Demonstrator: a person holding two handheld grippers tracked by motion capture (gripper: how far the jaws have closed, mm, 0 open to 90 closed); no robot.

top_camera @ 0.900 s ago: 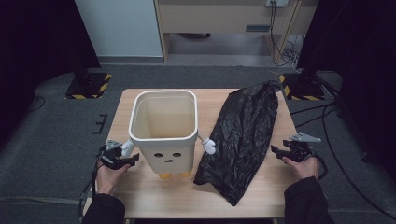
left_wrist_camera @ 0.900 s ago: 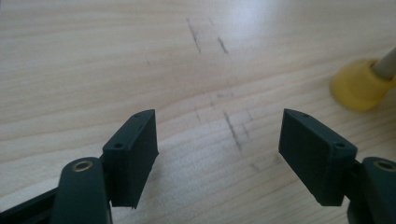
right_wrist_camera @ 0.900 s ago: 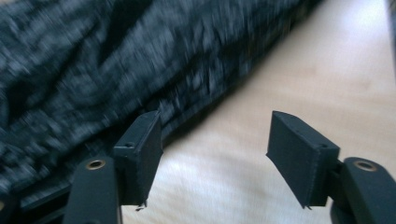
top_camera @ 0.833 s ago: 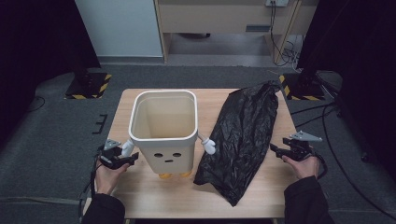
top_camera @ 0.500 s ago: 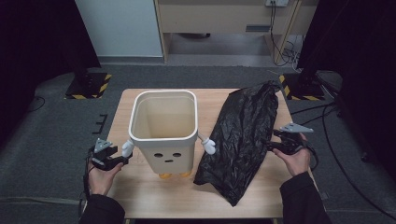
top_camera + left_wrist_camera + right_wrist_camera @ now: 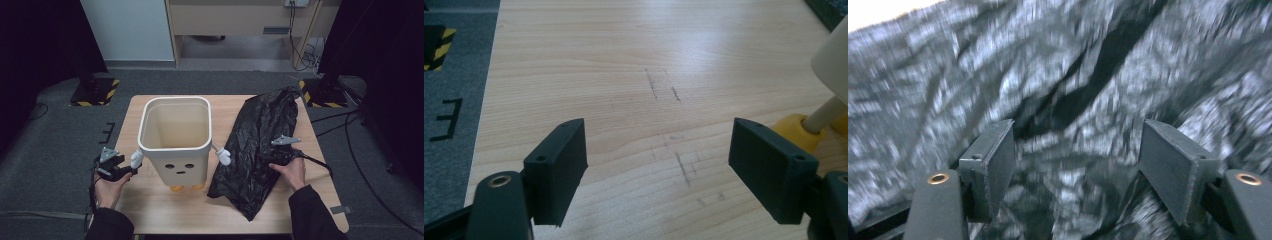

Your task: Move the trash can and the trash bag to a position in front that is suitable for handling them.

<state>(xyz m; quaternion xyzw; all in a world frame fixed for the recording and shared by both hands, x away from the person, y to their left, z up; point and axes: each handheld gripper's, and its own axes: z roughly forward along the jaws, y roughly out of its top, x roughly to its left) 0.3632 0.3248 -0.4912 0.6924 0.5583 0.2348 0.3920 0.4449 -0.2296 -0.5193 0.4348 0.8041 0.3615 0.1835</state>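
Observation:
A cream bin with a drawn face, small white hands and yellow feet stands upright left of the table's middle. Its wall and a yellow foot show at the right of the left gripper view. A crumpled black plastic bag lies flat to the bin's right. My left gripper rests open at the table's left edge, pointing at the bin, with bare wood between its jaws. My right gripper is over the bag's right side, open, with the blurred bag below and between its jaws.
The wooden table has bare room in front of the bin and the bag. Grey carpet surrounds it. Yellow-black striped stand bases sit at the far corners, and cables run over the floor at the right. A wooden cabinet stands behind.
My right hand has moved left from the table's right edge onto the black bag. The left hand has shifted slightly left. Bin and bag lie as before.

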